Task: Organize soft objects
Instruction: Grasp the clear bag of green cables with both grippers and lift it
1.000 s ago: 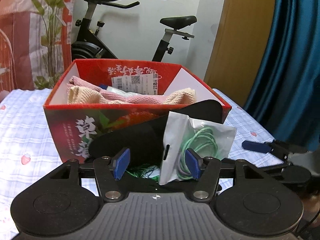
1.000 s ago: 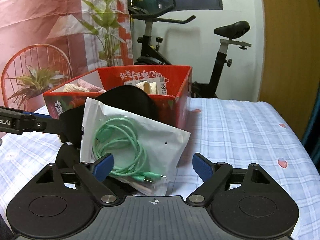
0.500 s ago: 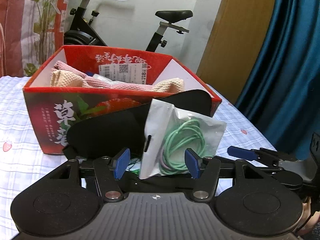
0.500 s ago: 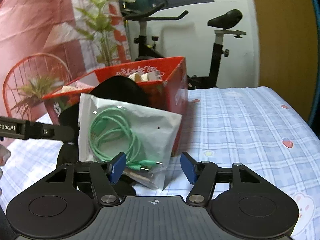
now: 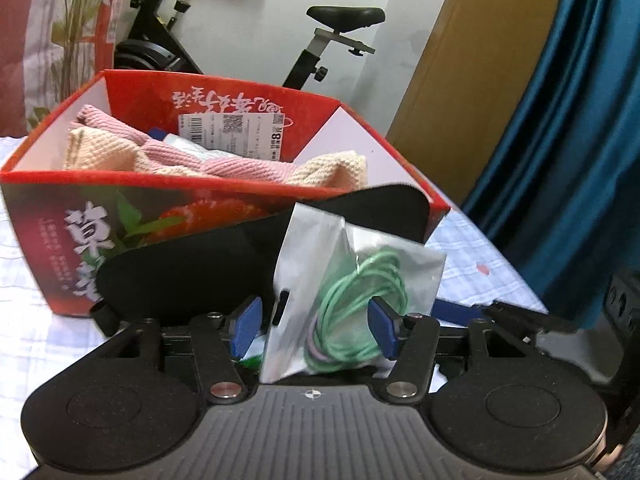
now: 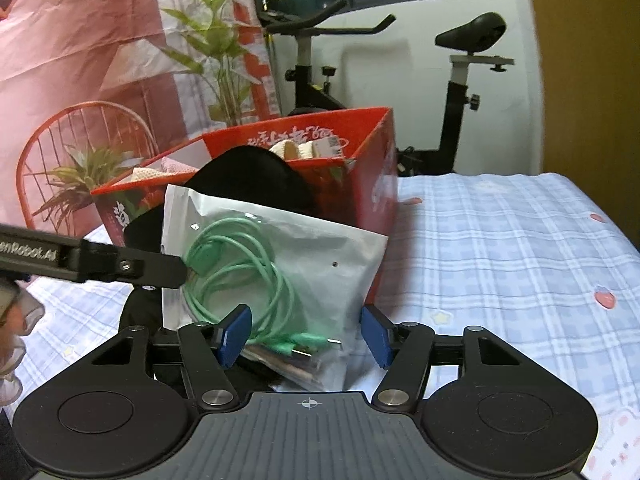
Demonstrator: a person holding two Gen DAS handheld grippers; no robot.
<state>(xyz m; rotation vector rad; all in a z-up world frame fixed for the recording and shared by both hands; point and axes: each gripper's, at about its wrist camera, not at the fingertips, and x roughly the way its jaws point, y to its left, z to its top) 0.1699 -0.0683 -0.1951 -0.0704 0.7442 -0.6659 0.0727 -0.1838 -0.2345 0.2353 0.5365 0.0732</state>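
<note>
Left gripper (image 5: 313, 330): jaws part-way apart and pinching a clear plastic bag (image 5: 360, 280) that stands upright between the blue pads. The bag is creased down its middle. The right-hand pad lies against the bag's side. Contact at the left-hand pad is less clear, with a sliver of green showing in the gap there.

Right gripper (image 6: 305, 336): jaws have just been closing and now stand part-way apart. The lower end of the same bag sits between them. The left-hand pad overlaps the bag's front. The right-hand pad is at the bag's edge. Whether either pad presses cannot be told.

Contents of bag: a coiled green cable (image 6: 240, 264) with its plugs at the bottom.

Position: in the right wrist view the left gripper's black finger meets the bag's left edge about halfway up. The bag is clear of the blue-checked bedsheet (image 6: 500, 248) over most of its height. Its bottom edge is hidden behind the gripper body.

Behind the bag, touching it, is a flat black pad (image 5: 192, 276), tilted and leaning across the front of a red box (image 5: 48, 248). The box is open-topped and sits on the bedsheet. It holds a pink cloth (image 5: 240, 164) and a cream cloth (image 5: 100, 152).

Background: an exercise bike (image 5: 320, 40) against the wall.
</note>
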